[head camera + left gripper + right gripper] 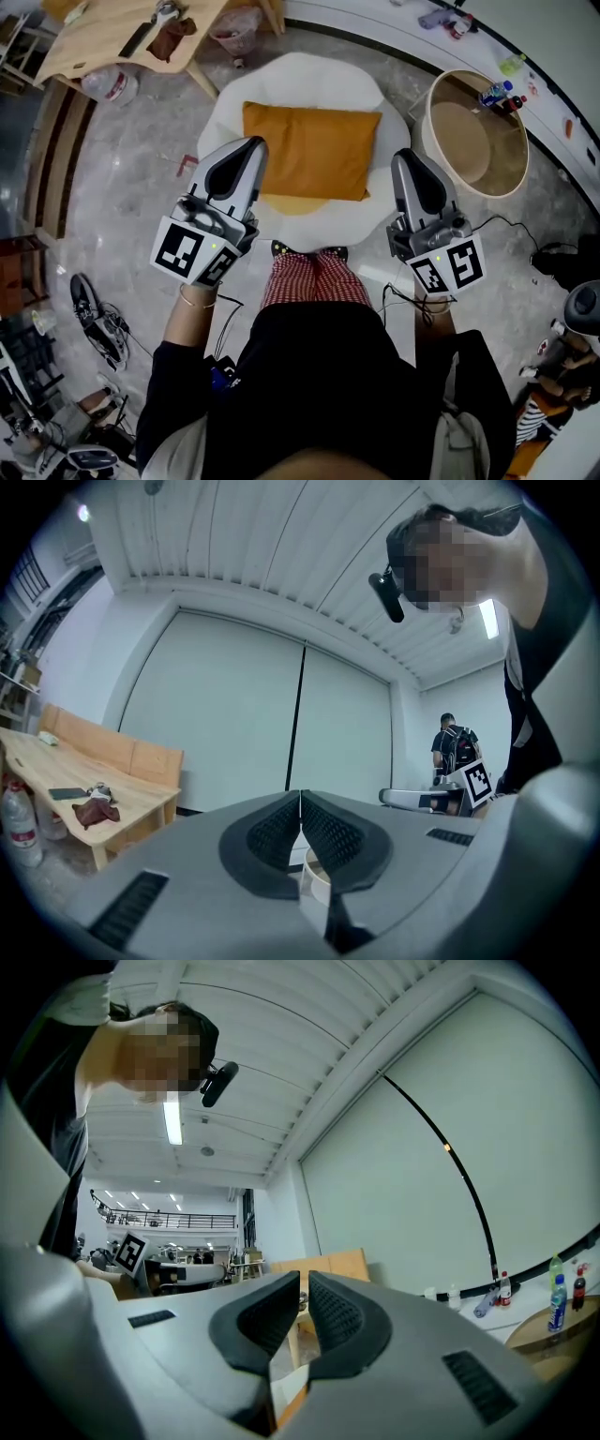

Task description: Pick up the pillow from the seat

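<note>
Rectangular orange fabric pillow point(312, 150) lies flat at the centre of the round white fluffy seat point(309, 80), with neither claw touching it. Left gripper point(255, 142) is held over the seat's left edge, jaws clenched together with nothing between them. Right gripper point(403, 155) is held over the seat's right edge, jaws likewise clenched and empty.
</note>
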Demonstrator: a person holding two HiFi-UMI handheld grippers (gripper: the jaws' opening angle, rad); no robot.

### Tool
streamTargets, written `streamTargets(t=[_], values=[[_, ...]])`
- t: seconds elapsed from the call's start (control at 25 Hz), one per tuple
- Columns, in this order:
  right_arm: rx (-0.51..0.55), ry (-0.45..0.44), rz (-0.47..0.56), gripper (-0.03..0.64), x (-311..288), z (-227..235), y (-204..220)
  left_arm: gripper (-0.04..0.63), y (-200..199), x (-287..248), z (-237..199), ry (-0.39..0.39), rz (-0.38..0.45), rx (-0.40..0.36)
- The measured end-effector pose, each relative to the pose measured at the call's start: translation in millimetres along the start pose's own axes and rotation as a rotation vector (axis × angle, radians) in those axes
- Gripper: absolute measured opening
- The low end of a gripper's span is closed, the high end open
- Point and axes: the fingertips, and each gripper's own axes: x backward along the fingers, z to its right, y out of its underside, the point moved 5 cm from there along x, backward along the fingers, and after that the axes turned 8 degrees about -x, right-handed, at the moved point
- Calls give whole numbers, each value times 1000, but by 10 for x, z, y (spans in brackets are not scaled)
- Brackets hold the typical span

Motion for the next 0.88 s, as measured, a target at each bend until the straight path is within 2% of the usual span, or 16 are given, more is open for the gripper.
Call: streamTargets(t=[0.2,0.44,0.64,0.88], values=[[-3,17,-18,23,-48,32,149,11,125,-13,-45,12,-35,-1],[-37,46,-39,23,-43,96,333,11,256,-8,-97,20,-32,34],[-41,63,-67,23,-58,189,470,11,484,-49,-121,24,-85,25],[-69,73,-92,25,-91,269,659,11,648,-128,-147,34,-86,85]])
